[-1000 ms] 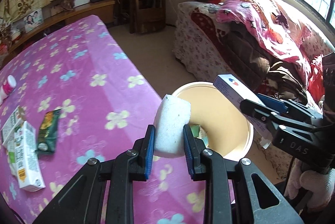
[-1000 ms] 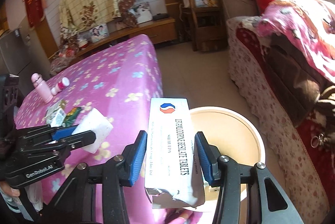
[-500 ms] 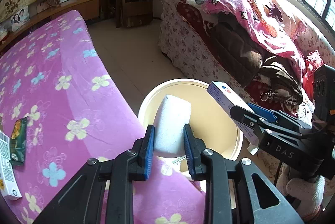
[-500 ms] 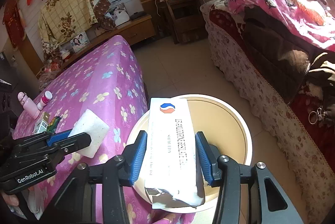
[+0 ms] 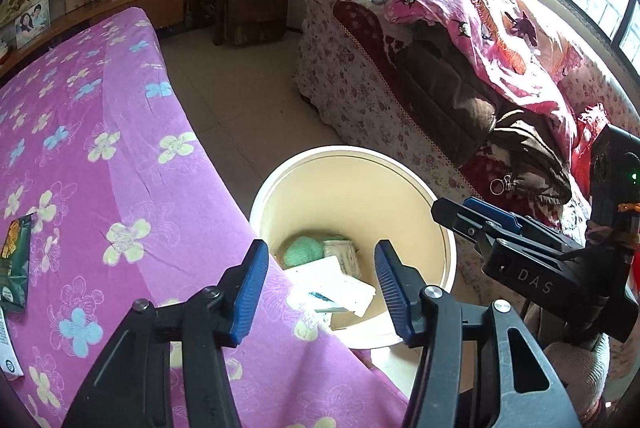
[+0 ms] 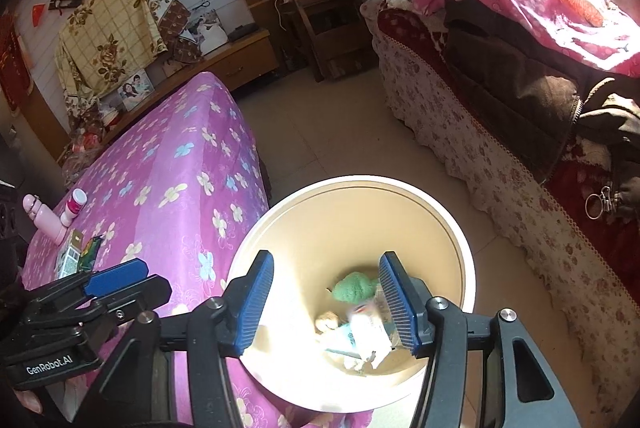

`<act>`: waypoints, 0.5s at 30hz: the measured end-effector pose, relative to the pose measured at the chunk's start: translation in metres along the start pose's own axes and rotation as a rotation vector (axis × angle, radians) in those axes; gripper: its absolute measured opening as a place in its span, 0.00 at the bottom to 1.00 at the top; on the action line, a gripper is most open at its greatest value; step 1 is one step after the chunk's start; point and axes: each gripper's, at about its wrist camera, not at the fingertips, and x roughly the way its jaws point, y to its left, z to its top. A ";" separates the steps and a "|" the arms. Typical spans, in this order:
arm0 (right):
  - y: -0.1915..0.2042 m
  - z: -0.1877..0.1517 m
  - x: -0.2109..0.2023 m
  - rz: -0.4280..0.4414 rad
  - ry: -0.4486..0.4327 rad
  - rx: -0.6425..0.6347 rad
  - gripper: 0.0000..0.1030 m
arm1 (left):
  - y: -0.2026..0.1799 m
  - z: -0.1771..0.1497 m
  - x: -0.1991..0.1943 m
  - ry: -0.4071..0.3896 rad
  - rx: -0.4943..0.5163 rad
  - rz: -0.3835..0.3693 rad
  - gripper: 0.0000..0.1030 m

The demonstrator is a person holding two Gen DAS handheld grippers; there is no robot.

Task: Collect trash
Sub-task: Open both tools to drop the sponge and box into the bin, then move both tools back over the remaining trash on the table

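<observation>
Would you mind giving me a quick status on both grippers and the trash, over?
Left gripper and right gripper open, jaws just opened, nothing between them. White sponge and pill box now in the bin. Cartons and wrapper remain on the purple table. Nothing in the way.

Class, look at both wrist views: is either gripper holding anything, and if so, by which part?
Nothing is held. The left gripper and right gripper have just opened and stand empty above the round cream plastic bin, where trash lies.

Home bedroom, bed (image 5: pixel 100 132), sofa (image 5: pixel 372 84), family photos (image 6: pixel 134 90)
</observation>
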 end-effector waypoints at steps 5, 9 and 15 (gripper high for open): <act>0.006 0.000 0.001 0.004 0.005 -0.016 0.57 | 0.003 -0.003 -0.005 -0.007 0.009 0.024 0.54; 0.011 -0.001 0.001 -0.001 0.006 -0.038 0.57 | 0.009 -0.007 -0.010 -0.013 0.009 0.052 0.54; 0.025 -0.002 0.000 0.000 0.004 -0.069 0.57 | 0.021 -0.013 -0.025 -0.036 -0.001 0.095 0.54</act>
